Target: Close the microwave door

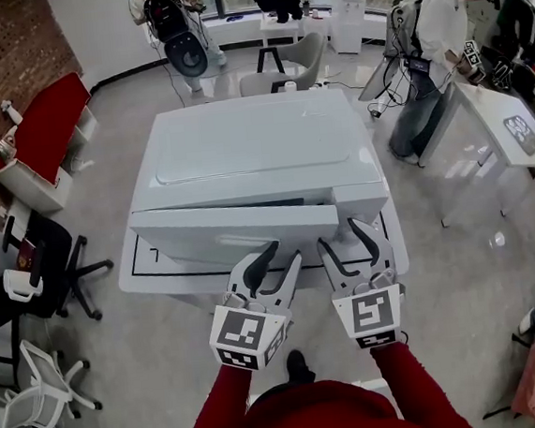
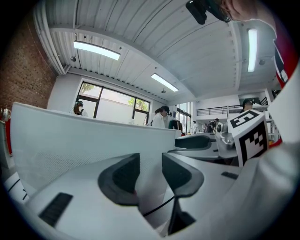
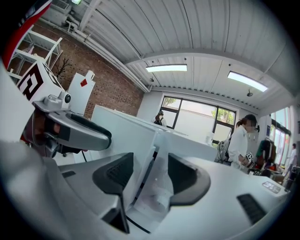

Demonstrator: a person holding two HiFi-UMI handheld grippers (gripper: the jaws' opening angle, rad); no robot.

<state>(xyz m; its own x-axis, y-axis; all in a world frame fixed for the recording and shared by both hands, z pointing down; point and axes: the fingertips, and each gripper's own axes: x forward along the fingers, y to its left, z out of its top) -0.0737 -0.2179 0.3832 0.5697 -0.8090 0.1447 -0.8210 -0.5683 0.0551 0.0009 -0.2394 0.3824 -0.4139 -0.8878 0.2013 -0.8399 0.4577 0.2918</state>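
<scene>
The white microwave (image 1: 252, 149) sits on a white desk (image 1: 135, 279), its front turned to the desk's near edge. Its door (image 1: 236, 232) is ajar, the right edge swung out a little, with a dark slit showing along the top.

The person in red sleeves (image 1: 216, 411) holds both tools up to that door. The left hand-held gripper (image 1: 284, 254) has its jaws partly apart and nothing between them; the tips are right at the door's lower edge, and its own view is filled by the door face. The right hand-held gripper (image 1: 338, 233) is also parted and empty, at the door's free right edge, where the dark gap between door and oven body shows.

Beyond the desk's far right corner, another person (image 1: 431, 51) stands by a white table (image 1: 509, 129).
</scene>
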